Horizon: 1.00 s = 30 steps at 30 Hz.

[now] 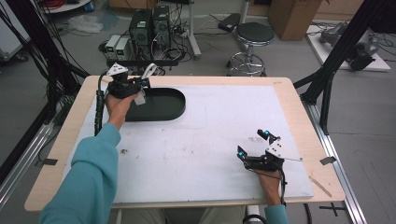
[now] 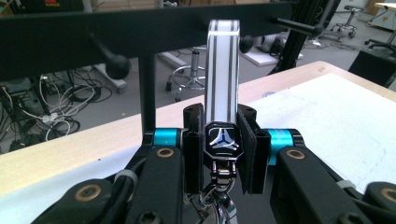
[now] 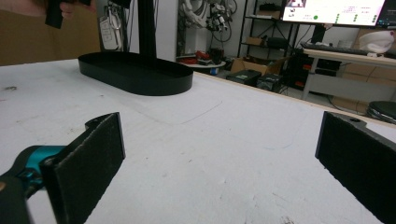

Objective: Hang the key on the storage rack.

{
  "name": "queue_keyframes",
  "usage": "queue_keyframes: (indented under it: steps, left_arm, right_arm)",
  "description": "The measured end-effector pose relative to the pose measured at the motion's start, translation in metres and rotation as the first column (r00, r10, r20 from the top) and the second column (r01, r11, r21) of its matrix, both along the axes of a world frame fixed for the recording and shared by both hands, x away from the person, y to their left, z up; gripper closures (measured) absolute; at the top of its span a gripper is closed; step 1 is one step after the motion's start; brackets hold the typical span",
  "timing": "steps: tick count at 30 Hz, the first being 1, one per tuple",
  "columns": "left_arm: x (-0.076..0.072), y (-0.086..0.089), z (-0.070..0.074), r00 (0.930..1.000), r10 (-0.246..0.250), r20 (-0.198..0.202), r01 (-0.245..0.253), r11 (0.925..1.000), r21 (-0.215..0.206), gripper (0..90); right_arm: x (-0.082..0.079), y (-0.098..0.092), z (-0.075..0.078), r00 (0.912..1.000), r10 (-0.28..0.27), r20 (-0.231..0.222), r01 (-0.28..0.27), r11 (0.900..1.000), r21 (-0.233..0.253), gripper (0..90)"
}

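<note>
In the high view, upper left of the frame, the left tongs (image 1: 140, 91) hold a small white-and-grey striped strap with a metal clasp (image 1: 140, 98) over the near end of the black oval plastic tray (image 1: 163, 105), while the right tongs (image 1: 256, 144) rest spread wide at lower right of the table (image 1: 196, 154). The left gripper view shows the jaws clamped on the strap's black emblem buckle (image 2: 222, 140), the looped strap (image 2: 223, 70) rising stiffly upright; it looks light, with a slick hard buckle that seems the surest hold. In the right gripper view both pads stand far apart, empty, with the tray (image 3: 135, 72) at upper left.

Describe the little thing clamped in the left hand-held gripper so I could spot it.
Find the black oval tray at the table's far left. Just above its left end, the left hand-held gripper pinches a keyring strap: white with dark stripes, looped at the top, with a black metal badge.
</note>
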<state>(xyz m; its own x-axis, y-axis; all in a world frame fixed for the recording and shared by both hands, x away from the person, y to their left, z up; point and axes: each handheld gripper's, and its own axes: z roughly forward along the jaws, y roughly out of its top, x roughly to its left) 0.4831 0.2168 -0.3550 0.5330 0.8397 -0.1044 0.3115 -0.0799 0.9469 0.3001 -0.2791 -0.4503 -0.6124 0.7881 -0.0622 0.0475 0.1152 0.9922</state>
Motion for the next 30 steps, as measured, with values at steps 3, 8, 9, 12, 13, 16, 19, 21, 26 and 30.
queue_keyframes:
  steps: [3,8,9,12,13,16,19,21,26,30]
  left_arm:
    - [0.002,-0.001,-0.003,1.0,0.003,-0.007,-0.003,0.9998,0.017,74.1]
    - [0.004,-0.004,-0.007,0.9999,0.007,-0.008,-0.007,0.9993,0.037,74.1]
    - [0.004,-0.005,-0.007,0.9999,0.007,-0.009,-0.007,0.999,0.043,74.1]
    - [0.005,-0.007,-0.009,0.9999,0.008,-0.011,-0.007,0.9984,0.056,74.0]
    - [0.004,-0.007,-0.009,0.9999,0.009,-0.012,-0.008,0.9978,0.065,74.0]
    - [0.004,-0.01,-0.01,0.9998,0.017,-0.005,-0.017,0.9954,0.095,74.1]
    - [0.004,-0.012,-0.01,0.9997,0.026,0.0,-0.025,0.992,0.123,74.0]
    - [0.004,-0.014,-0.011,0.9996,0.029,-0.005,-0.028,0.9914,0.128,74.0]
    - [0.005,-0.018,-0.014,0.9993,0.037,-0.011,-0.034,0.9847,0.171,73.6]
    - [0.005,-0.022,-0.016,0.9989,0.043,-0.017,-0.039,0.9808,0.191,73.2]
  right_arm:
    - [0.0,0.0,0.0,1.0,0.001,0.001,-0.001,1.0,0.0,0.8]
    - [0.001,0.0,0.0,1.0,0.0,0.005,0.0,1.0,-0.002,0.8]
    - [0.001,0.0,0.0,1.0,-0.001,0.005,0.001,1.0,-0.003,0.8]
    - [0.001,0.0,0.0,1.0,-0.003,0.003,0.003,1.0,-0.002,0.8]
    - [0.001,0.0,0.0,1.0,-0.004,0.002,0.004,1.0,-0.002,0.8]
    - [0.001,0.0,0.0,1.0,-0.003,0.002,0.003,1.0,0.001,0.8]
    - [0.0,0.0,0.0,1.0,-0.004,-0.002,0.004,1.0,0.003,0.8]
    - [0.0,0.0,0.0,1.0,-0.004,0.0,0.004,1.0,0.002,0.8]
    - [0.0,-0.001,0.0,1.0,-0.005,-0.004,0.005,1.0,0.005,0.8]
    - [0.0,-0.001,0.0,1.0,-0.004,-0.004,0.004,1.0,0.006,0.8]
